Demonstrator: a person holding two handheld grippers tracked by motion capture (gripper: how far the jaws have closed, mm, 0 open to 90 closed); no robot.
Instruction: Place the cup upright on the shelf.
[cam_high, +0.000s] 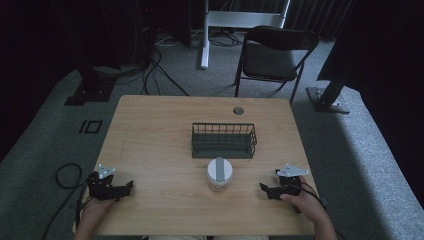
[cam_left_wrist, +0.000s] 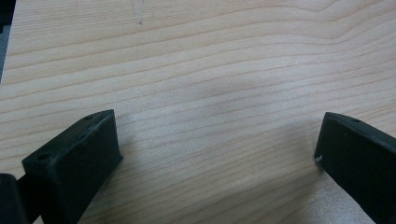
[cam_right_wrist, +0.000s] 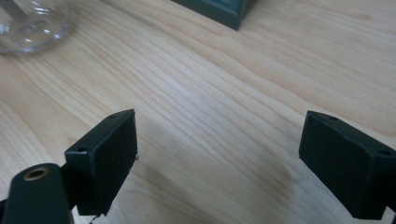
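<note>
The person's two hands are sitting nearest the camera at the near edge, each holding a black two-jaw claw. The left claw is resting well to the left of the jar, and in the left gripper view its jaws are standing spread wide with bare wood between them. The right claw is lying to the right of the jar, nearer to it than the left one, and its jaws are likewise gaping with nothing between them.

The light wooden desk is carrying everything. Just behind the jar, the dark green wire basket is standing upright, its near wall close to the jar but apart from it. The jar itself, a clear round plastic container with a white and grey lid, is standing upright between the two claws; its transparent wall is showing at the upper left of the right gripper view.

The likely risks are these. The jar's smooth, rounded wall is probably offering little purchase, so an off-centre pinch could be squirting it sideways or tipping it. Pushing it from the near side could be knocking it against the basket. If the lid is sitting loosely, lifting by the lid alone could be leaving the body behind.
</note>
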